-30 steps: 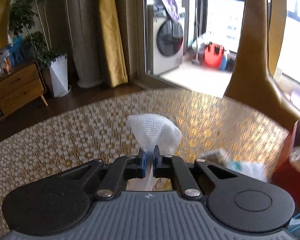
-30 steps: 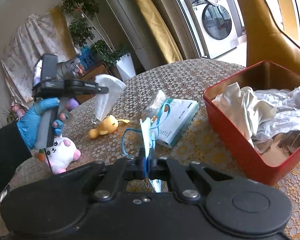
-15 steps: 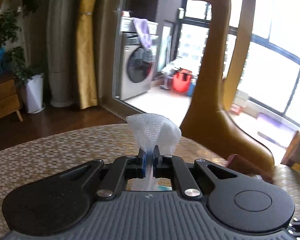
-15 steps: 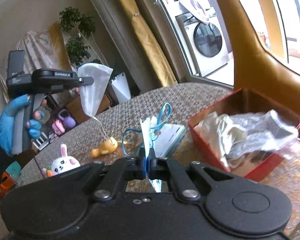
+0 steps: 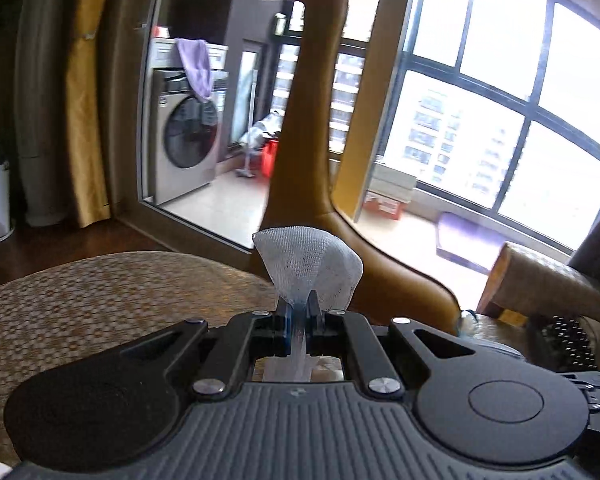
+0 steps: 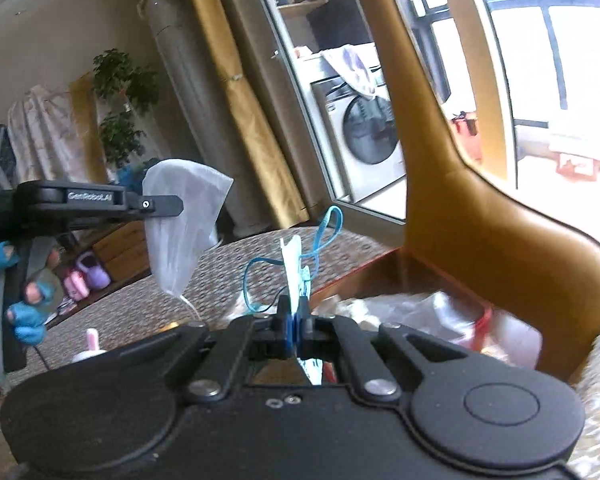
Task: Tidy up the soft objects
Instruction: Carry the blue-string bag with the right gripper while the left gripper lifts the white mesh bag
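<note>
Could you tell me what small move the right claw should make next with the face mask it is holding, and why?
Probably carry it a little further right and forward, over the red box, before releasing. The right claw is shut on the face mask, which hangs above the table edge just left of the box, where other soft items already lie. The left claw holds its own mesh bag clear.
</note>
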`<state>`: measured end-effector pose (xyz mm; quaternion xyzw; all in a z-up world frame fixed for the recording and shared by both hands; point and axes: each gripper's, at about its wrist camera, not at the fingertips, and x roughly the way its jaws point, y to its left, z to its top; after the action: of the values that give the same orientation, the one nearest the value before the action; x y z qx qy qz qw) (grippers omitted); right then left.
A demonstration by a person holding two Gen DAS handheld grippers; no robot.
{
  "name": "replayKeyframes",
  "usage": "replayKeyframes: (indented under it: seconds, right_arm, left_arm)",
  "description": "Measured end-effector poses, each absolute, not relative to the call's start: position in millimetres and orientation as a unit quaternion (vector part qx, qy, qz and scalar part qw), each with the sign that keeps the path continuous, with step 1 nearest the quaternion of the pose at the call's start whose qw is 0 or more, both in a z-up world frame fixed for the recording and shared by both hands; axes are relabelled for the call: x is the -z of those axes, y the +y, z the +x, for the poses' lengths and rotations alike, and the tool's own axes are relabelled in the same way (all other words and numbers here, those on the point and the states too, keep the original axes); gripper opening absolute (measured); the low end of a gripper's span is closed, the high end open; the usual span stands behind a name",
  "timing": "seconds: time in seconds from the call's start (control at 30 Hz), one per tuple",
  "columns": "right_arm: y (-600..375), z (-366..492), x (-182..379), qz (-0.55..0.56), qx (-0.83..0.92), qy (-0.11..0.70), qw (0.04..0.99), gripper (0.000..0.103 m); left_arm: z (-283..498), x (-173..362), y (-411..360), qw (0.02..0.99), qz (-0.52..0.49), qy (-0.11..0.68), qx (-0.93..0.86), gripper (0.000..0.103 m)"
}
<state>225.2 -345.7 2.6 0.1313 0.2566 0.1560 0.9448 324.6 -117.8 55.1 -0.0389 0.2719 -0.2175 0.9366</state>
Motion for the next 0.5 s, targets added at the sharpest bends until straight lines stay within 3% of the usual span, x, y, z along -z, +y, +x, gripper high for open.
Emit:
replayKeyframes:
  seconds: [0.5]
  right_arm:
    - [-382, 254, 11, 0.091, -0.086, 0.257, 0.958, 0.002]
  left_arm:
    - [338, -42, -200, 0.926, -0.08, 0.258, 0.263, 0.006]
